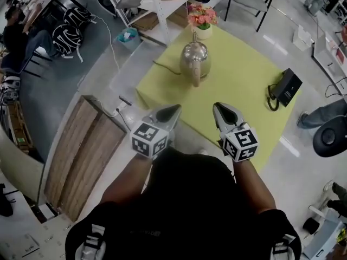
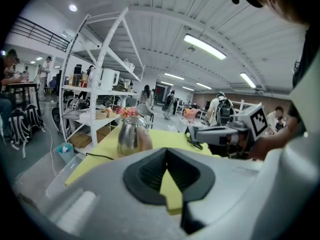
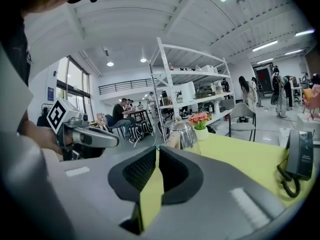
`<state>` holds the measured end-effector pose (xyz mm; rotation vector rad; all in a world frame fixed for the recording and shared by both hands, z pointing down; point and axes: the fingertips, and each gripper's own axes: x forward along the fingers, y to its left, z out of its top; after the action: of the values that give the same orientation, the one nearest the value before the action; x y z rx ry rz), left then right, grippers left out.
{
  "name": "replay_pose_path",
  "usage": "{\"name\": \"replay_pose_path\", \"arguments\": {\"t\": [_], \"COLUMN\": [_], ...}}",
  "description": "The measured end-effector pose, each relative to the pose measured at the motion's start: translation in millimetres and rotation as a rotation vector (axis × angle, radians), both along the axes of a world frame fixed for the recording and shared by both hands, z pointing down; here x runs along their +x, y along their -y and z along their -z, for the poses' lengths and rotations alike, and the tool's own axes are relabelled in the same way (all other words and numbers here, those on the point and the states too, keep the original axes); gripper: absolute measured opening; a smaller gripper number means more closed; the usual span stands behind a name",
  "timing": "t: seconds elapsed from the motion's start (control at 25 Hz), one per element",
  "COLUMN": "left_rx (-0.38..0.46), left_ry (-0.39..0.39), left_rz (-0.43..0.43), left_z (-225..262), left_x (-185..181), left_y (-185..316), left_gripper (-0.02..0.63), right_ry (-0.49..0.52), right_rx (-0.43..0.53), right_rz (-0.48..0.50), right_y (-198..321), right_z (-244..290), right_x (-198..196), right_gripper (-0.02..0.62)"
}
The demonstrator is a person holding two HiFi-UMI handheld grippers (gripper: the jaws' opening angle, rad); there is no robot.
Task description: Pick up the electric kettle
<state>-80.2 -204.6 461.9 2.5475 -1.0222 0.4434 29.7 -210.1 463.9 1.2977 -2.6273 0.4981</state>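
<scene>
Two grippers, both empty: left gripper (image 1: 174, 110) fingers together, right gripper (image 1: 218, 108) fingers barely apart; one kettle (image 1: 194, 57), one phone (image 1: 287, 86) ahead.

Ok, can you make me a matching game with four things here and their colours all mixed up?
Things:
1. electric kettle
2. flowers
3. telephone
4. tablecloth

Colours:
A. black
B. yellow-green
C. shiny silver
D. pink

Right pairs: 1-C, 2-D, 3-A, 4-B.
</scene>
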Motion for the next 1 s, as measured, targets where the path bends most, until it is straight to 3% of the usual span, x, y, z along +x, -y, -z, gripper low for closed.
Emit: {"name": "replay_pose_path", "arguments": {"t": [0.4, 0.8, 1.0], "left_rx": [-0.012, -0.028, -0.037], "left_ry": [-0.002, -0.006, 0.0], "left_rz": [-0.061, -0.142, -0.166], "left_z": [-9, -26, -30], "left_x": [-37, -49, -60], "left_y": [50, 89, 105], "left_gripper": [0.002, 0.002, 0.002], "right_ry": [-0.063, -0.179, -0.202], "right_rx": [-0.032, -0.102, -0.123], "right_rz": [-0.075, -0.184, -0.228], "right_y": [43, 97, 122], "right_z": [-16, -55, -66], "right_x": [-36, -52, -65], "right_gripper": [0.04, 0.172, 0.192]}}
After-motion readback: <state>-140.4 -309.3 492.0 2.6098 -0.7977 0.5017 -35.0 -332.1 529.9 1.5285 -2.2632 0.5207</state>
